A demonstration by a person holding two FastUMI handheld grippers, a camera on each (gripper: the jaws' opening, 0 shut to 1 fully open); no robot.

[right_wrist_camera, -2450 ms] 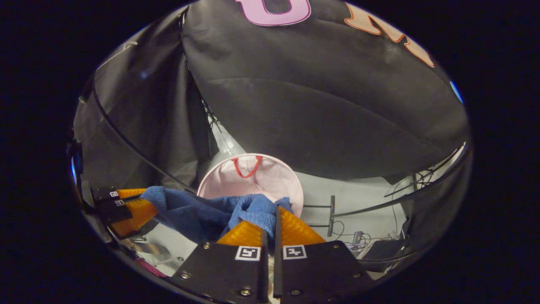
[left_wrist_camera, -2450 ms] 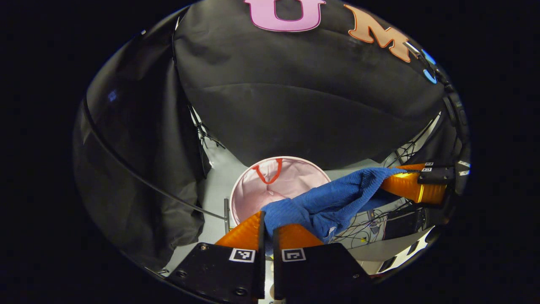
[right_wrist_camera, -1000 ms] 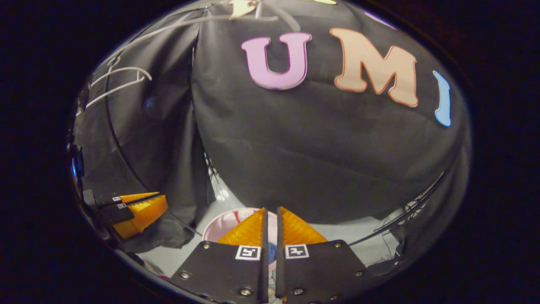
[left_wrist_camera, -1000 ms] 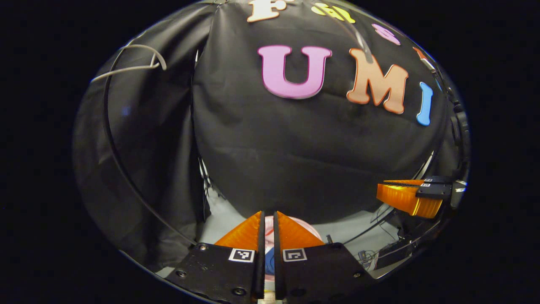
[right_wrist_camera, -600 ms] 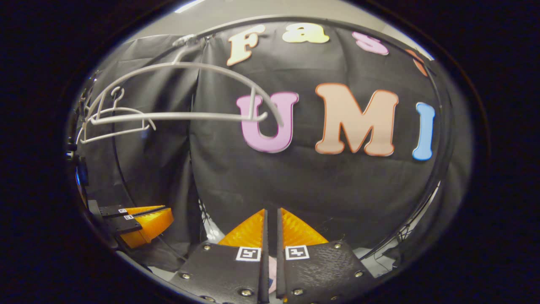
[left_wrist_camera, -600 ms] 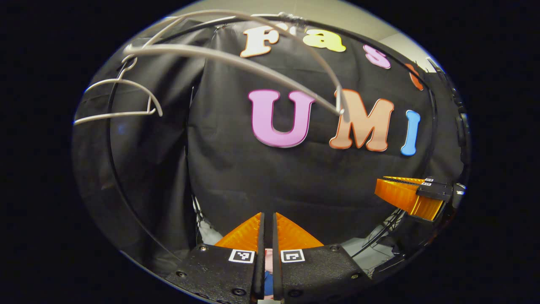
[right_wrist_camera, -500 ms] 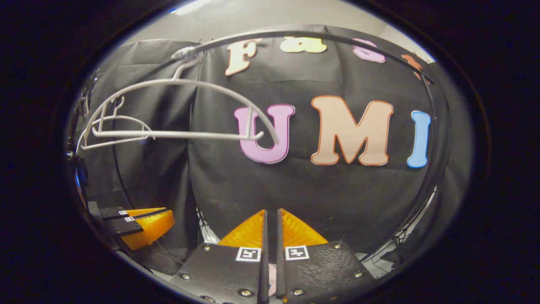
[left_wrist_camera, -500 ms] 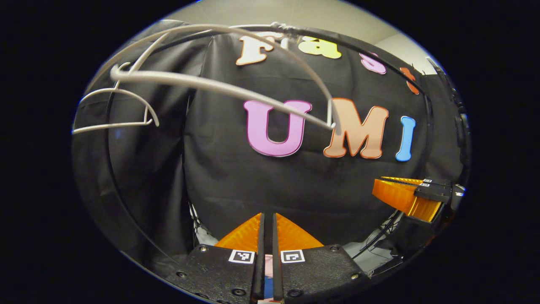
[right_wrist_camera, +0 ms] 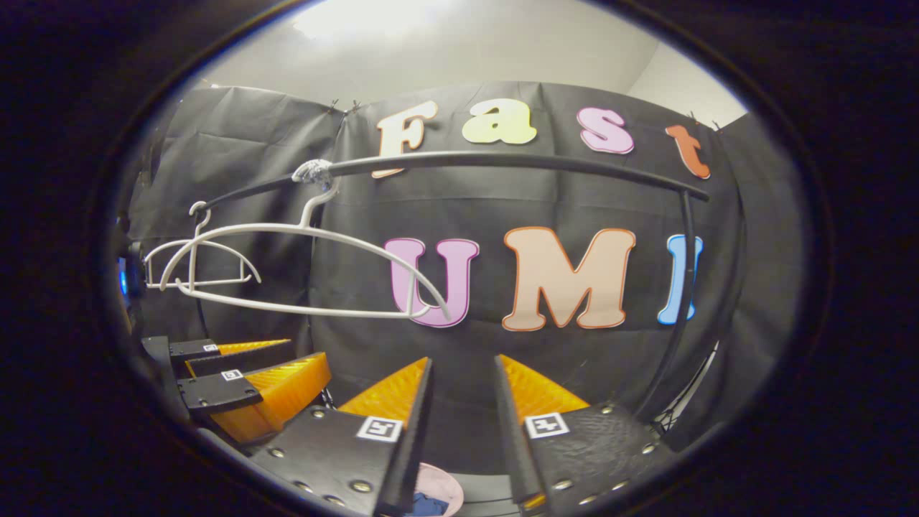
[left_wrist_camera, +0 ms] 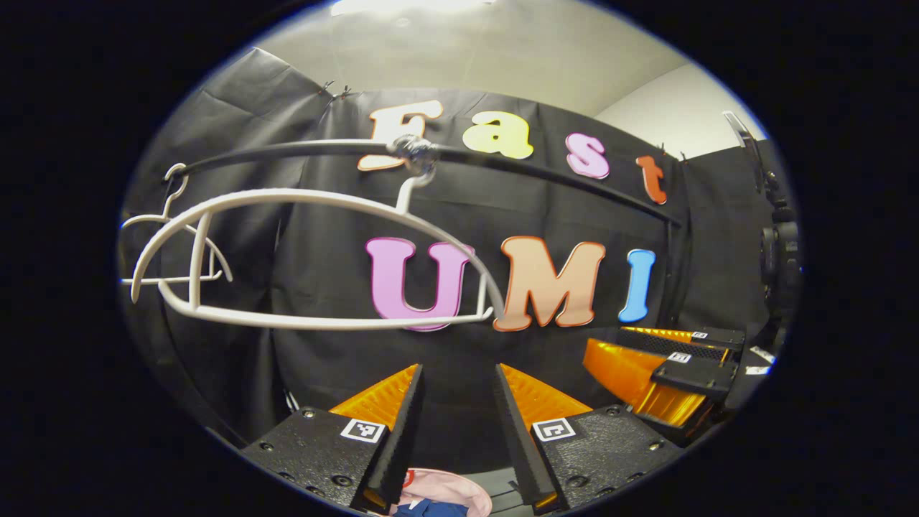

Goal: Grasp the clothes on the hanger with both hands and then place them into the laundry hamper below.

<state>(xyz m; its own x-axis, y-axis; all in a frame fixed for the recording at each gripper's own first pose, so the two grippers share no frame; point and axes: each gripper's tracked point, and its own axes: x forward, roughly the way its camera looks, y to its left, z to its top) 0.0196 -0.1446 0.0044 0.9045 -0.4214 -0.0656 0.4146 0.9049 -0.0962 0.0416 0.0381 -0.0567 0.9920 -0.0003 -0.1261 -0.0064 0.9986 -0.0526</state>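
Blue clothes [left_wrist_camera: 429, 508] in pink hamper [left_wrist_camera: 470, 488] below.

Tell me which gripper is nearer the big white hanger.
Left. The left gripper sits roughly below the hanger; the right gripper is off beyond its right end.

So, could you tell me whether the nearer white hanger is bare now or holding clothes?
Bare: the nearer white hanger hangs from the rail with nothing draped on it.

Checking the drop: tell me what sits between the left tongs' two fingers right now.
Nothing is held. In the left gripper view the left tongs stand open; low in the gap shows the pink hamper with the blue clothes in it.
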